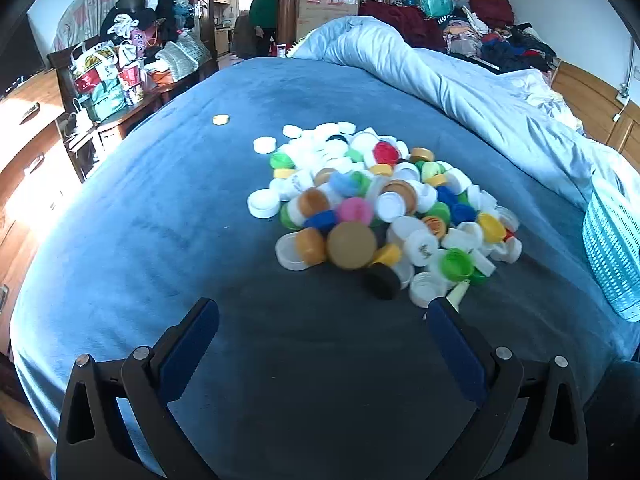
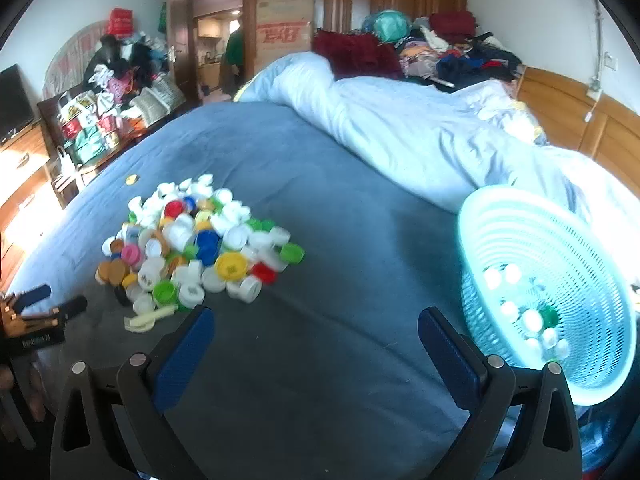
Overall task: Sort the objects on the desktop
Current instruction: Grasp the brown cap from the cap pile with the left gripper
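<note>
The bottle caps [image 1: 372,204] lie in a mixed heap on the blue bed [image 1: 168,216], with one yellow cap [image 1: 220,119] apart from them. The turquoise basket [image 2: 548,280] beside the heap holds a few caps. The left tool [image 1: 322,316] and the right tool [image 2: 316,324] are both wide and empty, above the bed.

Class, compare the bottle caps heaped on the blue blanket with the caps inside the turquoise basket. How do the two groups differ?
The heap of bottle caps is large; the caps in the basket are few. The heap mixes white, green, yellow, blue, red, pink and brown; the basket's look mostly white, one green. The heap lies loose on the blue blanket; the others sit inside the turquoise basket.
</note>
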### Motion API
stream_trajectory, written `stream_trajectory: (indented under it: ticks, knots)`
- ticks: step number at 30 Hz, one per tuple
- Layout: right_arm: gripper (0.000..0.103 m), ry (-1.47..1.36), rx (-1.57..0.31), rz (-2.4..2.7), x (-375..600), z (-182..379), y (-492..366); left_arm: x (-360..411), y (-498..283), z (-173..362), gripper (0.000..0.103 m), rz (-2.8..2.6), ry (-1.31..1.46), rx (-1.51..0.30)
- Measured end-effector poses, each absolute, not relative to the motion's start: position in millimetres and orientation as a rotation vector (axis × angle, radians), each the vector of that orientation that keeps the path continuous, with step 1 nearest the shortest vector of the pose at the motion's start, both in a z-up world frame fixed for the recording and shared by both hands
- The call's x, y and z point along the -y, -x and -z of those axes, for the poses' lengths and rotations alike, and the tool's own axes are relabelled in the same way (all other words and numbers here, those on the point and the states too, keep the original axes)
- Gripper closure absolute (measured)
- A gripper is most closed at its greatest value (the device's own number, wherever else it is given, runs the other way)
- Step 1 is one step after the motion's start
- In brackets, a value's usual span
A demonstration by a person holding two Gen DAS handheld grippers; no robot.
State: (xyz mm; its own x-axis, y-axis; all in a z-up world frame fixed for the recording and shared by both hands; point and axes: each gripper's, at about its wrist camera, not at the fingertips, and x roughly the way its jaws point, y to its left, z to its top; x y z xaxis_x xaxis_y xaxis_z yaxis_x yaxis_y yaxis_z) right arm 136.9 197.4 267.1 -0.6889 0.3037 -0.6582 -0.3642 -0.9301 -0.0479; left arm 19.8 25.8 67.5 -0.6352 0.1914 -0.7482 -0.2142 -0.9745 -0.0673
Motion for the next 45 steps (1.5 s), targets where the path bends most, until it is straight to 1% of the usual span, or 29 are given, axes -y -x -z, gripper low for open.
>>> stream_trajectory:
  ticks: [4,8,11,14,16,19,20,22,23,24,28,31,32,33,36,38,39,40,41,43,44,45]
  knots:
    - [0.0,0.941,-0.097,-2.573,-203.7,-284.5,-143.5,-33.2,-22.7,-78.5,0.002,-2.644,1.185,-0.039]
    - [0.0,0.929,-0.118,-2.591,-207.6,-288.9,-144.6,-35.9,-22.0,-84.6,0.002,-2.646,1.169,-0.059]
    - [0.0,0.953,-0.168,-2.65,-207.7,-276.4,-144.5,-29.0,-15.9,-81.8,0.002,-2.653,1.167,-0.057]
    - [0.0,0.993,-0.179,-2.674,-204.2,-255.8,-148.2,-12.9,-3.7,-74.0,0.002,-2.65,1.184,-0.08]
    - [0.0,1.01,-0.194,-2.69,-201.4,-241.8,-152.7,-2.5,2.3,-69.8,0.005,-2.64,1.175,-0.081]
    - [0.0,1.042,-0.212,-2.727,-196.9,-224.8,-154.4,11.3,16.2,-64.1,0.007,-2.618,1.182,-0.071]
    - [0.0,1.053,-0.226,-2.742,-196.1,-220.8,-154.6,13.7,21.0,-61.9,0.01,-2.608,1.18,-0.07]
    - [0.0,1.073,-0.23,-2.762,-192.7,-212.2,-152.3,14.6,27.9,-57.9,0.02,-2.571,1.178,-0.055]
    - [0.0,1.081,-0.222,-2.775,-190.2,-208.2,-151.1,14.2,32.6,-55.7,0.033,-2.534,1.176,-0.031]
    - [0.001,1.094,-0.218,-2.776,-189.0,-203.9,-149.3,13.3,37.5,-52.2,0.04,-2.496,1.188,-0.009]
    - [0.001,1.154,-0.254,-2.757,-192.1,-191.3,-146.0,1.6,48.8,-39.1,0.048,-2.432,1.206,-0.045]
    - [0.001,1.163,-0.265,-2.747,-195.8,-188.0,-146.8,-11.6,53.2,-29.3,0.056,-2.397,1.209,-0.123]
    - [0.001,1.173,-0.274,-2.746,-196.6,-186.1,-146.3,-13.6,56.3,-24.7,0.065,-2.391,1.23,-0.142]
    - [0.002,1.184,-0.276,-2.743,-197.1,-184.1,-145.6,-14.2,57.5,-21.1,0.07,-2.393,1.242,-0.155]
    - [0.004,1.201,-0.28,-2.744,-196.8,-181.7,-143.4,-11.3,55.4,-22.3,0.07,-2.388,1.251,-0.153]
    - [0.007,1.206,-0.292,-2.762,-195.4,-181.2,-142.7,-9.5,47.8,-33.1,0.07,-2.383,1.229,-0.162]
    - [0.011,1.217,-0.301,-2.772,-194.8,-180.4,-142.0,-8.3,42.5,-40.5,0.07,-2.376,1.211,-0.158]
    - [0.012,1.226,-0.301,-2.776,-193.3,-179.6,-141.3,-6.6,34.7,-50.9,0.07,-2.367,1.184,-0.151]
    - [0.012,1.233,-0.295,-2.778,-191.2,-178.9,-140.8,-6.7,25.7,-58.5,0.07,-2.392,1.163,-0.201]
    - [0.012,1.235,-0.279,-2.781,-188.3,-177.6,-141.2,-8.2,25.2,-44.7,0.07,-2.402,1.271,-0.366]
    - [0.012,1.233,-0.278,-2.785,-187.4,-177.6,-140.8,-2.5,25.5,-38.4,0.07,-2.388,1.334,-0.355]
    - [0.012,1.234,-0.279,-2.79,-186.4,-177.7,-140.1,3.7,20.5,-42.0,0.07,-2.368,1.32,-0.292]
